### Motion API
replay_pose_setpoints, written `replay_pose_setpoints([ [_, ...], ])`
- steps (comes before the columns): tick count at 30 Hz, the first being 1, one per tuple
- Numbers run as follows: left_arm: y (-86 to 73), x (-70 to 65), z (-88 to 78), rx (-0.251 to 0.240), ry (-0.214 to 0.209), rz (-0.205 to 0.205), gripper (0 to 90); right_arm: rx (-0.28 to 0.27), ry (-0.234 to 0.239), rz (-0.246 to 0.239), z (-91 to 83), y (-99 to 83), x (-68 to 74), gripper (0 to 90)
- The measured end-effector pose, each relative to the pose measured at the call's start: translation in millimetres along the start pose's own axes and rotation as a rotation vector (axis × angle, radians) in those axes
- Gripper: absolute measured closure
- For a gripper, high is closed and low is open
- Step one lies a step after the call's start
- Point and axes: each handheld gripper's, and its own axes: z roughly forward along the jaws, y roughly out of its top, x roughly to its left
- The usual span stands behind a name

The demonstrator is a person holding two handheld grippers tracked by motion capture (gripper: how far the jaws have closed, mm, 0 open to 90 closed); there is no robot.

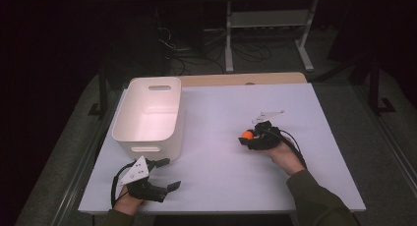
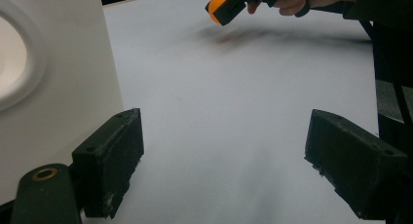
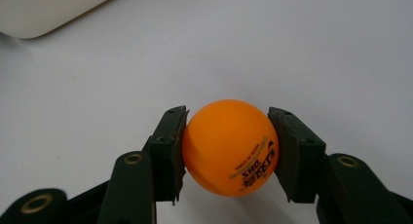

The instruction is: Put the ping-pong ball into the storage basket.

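An orange table-tennis ball (image 3: 229,146) with dark print is clamped between the two black jaws of my right gripper (image 3: 228,151), held just above the white table. From above, the ball (image 1: 248,134) and right gripper (image 1: 249,136) are right of the table's middle. The left gripper view catches the ball (image 2: 217,6) far off at the top. My left gripper (image 1: 168,174) sits at the table's front left, just in front of the white bin (image 1: 129,128). Its jaws stand wide apart with nothing between them (image 2: 224,160).
The white plastic bin (image 2: 58,78) with handle cut-outs stands at the left of the white table (image 1: 221,177); its corner (image 3: 44,9) appears in the right gripper view. Beyond the table are a metal rack's legs (image 1: 228,49) and cables on a dark floor.
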Motion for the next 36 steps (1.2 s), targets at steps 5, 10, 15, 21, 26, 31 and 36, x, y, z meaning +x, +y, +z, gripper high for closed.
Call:
replay_pose_setpoints([
  [5, 0.0, 0.0, 0.0, 0.000, 0.000, 0.000, 14.0, 0.003, 0.010, 0.000, 0.6, 1.3, 3.6, 49.4],
  [10, 0.0, 0.0, 0.0, 0.000, 0.000, 0.000, 14.0, 0.001, 0.019, -0.011, 1.3, 2.5, 6.5, 49.4],
  [15, 0.0, 0.1, 0.0, 0.000, 0.000, 0.000, 14.0, 0.005, 0.028, -0.013, 2.3, 3.3, 9.8, 49.4],
  [21, 0.0, -0.1, 0.0, 0.000, 0.000, 0.000, 14.0, 0.005, 0.034, -0.023, 3.4, 4.5, 13.4, 49.4],
  [26, 0.0, -0.1, 0.0, 0.000, 0.000, 0.000, 14.0, 0.008, 0.043, -0.032, 4.3, 5.4, 16.7, 49.4],
  [31, 0.0, 0.1, 0.1, 0.001, 0.000, 0.000, 14.0, 0.011, 0.049, -0.040, 5.5, 6.3, 20.2, 49.4],
  [36, 0.0, 0.1, 0.0, 0.000, 0.000, 0.000, 14.0, 0.012, 0.058, -0.048, 6.9, 7.2, 23.8, 49.4],
])
